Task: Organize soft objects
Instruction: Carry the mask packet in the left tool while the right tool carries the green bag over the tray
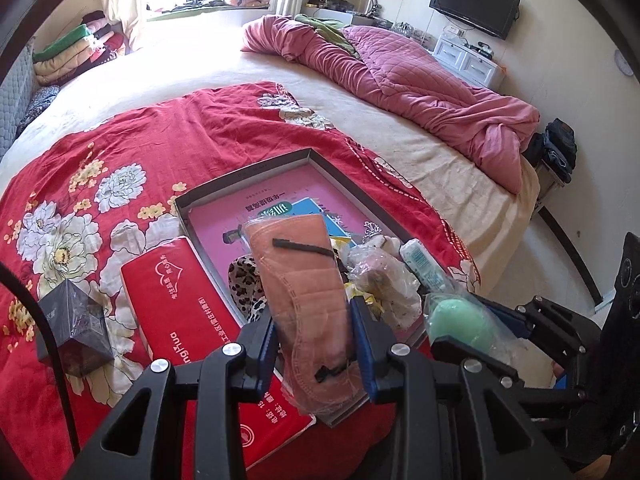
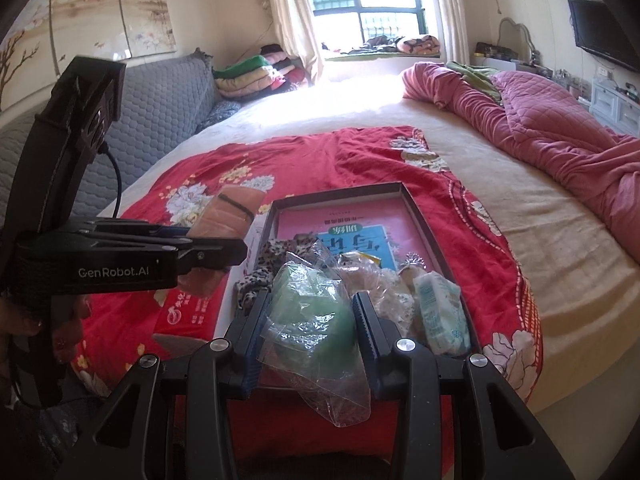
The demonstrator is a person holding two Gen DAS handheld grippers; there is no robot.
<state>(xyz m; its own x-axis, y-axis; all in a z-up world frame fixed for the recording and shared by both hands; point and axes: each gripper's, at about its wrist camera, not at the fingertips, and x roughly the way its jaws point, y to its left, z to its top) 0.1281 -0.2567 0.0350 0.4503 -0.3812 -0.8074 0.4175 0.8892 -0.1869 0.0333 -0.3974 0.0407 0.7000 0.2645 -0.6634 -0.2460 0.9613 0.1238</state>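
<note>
Mask packet [image 1: 308, 304] clamped between left claw [image 1: 316, 344] pads.

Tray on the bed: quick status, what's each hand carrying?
Left gripper shut on bagged pink mask. Right gripper shut on bagged green sponge. Both above tray, already crowded.

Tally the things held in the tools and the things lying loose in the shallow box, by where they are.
Held in tools: 2, pink bagged mask, green bagged sponge ball
Loose in grey box: 4, leopard-print cloth, pink book, clear-wrapped bundle, white tissue packet
Total: 6
</note>
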